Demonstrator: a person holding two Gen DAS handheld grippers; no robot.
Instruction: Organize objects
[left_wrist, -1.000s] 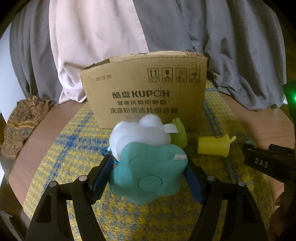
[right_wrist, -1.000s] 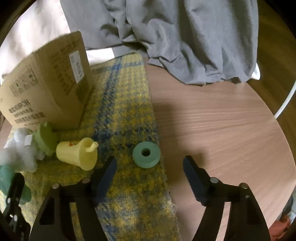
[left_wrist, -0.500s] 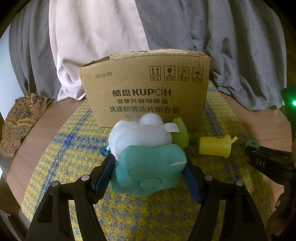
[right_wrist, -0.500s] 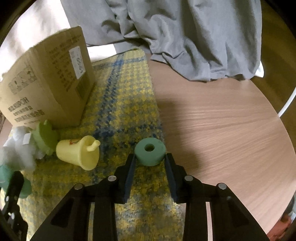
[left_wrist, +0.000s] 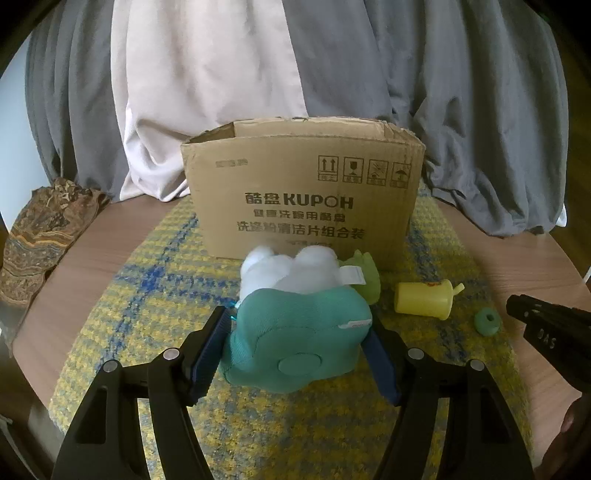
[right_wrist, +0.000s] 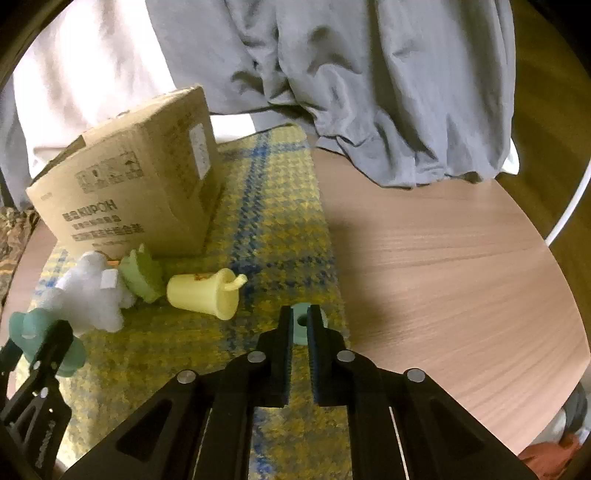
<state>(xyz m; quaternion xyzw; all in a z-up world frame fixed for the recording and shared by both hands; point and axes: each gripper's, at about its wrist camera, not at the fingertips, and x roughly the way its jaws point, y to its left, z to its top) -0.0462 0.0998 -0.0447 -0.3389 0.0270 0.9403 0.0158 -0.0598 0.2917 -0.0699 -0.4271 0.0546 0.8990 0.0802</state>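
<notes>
My left gripper (left_wrist: 297, 347) clamps a teal flower-shaped plush (left_wrist: 299, 338) above the checked mat (left_wrist: 147, 295), its round centre facing me. My right gripper (right_wrist: 300, 325) pinches a small green ring (right_wrist: 303, 325), hole toward the camera, beside the toppled yellow cup (right_wrist: 201, 291).

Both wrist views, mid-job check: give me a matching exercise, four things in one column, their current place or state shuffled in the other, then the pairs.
Things:
1. teal plush toy
2. green ring
3. yellow toy cup
4. cardboard box

States:
A. lying on its side on the mat
B. standing at the back of the mat, top open
C. clamped in the left gripper
D. pinched in the right gripper

Pairs: 1-C, 2-D, 3-A, 4-B
</notes>
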